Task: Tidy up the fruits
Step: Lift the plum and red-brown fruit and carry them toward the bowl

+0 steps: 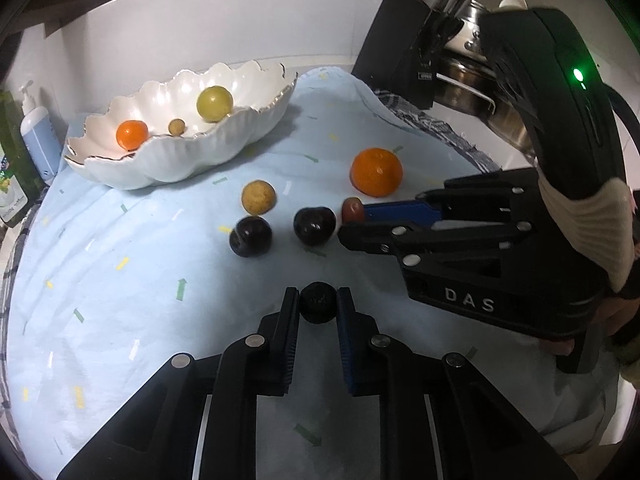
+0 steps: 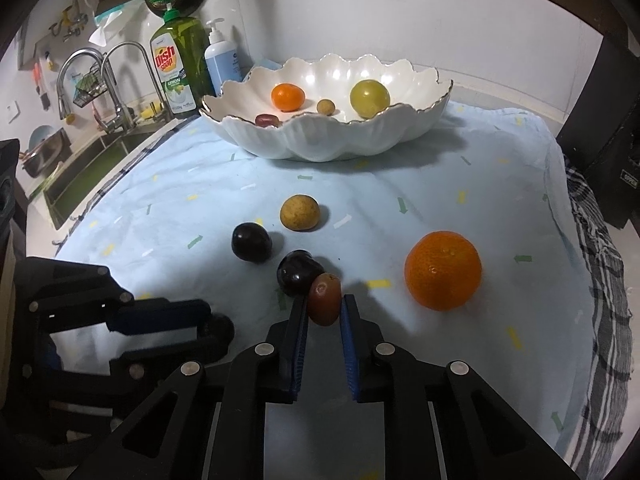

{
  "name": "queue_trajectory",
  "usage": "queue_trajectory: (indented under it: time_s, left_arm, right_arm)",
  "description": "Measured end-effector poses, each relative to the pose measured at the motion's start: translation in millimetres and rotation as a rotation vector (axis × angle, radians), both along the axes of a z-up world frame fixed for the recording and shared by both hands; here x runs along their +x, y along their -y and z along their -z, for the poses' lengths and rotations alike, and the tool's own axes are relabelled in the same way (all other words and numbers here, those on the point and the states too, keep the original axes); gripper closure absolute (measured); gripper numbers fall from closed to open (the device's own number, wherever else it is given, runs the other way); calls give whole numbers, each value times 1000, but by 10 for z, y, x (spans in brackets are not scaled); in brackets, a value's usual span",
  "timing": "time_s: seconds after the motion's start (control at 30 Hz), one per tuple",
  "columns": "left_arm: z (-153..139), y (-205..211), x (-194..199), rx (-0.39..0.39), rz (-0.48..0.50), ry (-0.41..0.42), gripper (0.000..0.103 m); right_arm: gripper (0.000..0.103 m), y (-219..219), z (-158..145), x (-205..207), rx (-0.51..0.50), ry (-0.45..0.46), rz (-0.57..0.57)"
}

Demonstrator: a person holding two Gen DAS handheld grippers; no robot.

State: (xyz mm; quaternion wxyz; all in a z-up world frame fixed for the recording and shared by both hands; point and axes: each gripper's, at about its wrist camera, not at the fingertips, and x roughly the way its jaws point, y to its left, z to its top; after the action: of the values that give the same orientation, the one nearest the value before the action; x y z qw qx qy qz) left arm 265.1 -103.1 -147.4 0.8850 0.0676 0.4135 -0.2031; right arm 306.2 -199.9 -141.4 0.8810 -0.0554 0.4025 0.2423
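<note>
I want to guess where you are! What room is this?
Most likely a home kitchen: a curved steel faucet stands over a sink, a green dish soap bottle sits beside it, and stacked steel pots stand past a black knife block.

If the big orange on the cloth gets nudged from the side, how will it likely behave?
The big orange is round and sits free on the soft blue cloth, so it would probably roll, though the wrinkles may slow it. Its dimpled skin looks grippy rather than slippery. It seems wider than the right gripper's present gap, so the jaws would likely need opening further.
</note>
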Motion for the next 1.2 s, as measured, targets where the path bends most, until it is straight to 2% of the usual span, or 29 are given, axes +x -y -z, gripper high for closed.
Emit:
queue_trajectory:
  time_s: [0.23,0.63,1.2]
  left_arm:
    - [-206,-75,-32,-15,-17,61,84]
    - [-634,-330,-52,-65,-88,172,84]
    - [-1226,-655,151,-77,-180,359,84]
  right_arm:
    - [85,16,-156,-90,18,26,12]
    - [85,-88,-608,-217,64,120,3]
    - [85,-274,-1168,21,161,260,54]
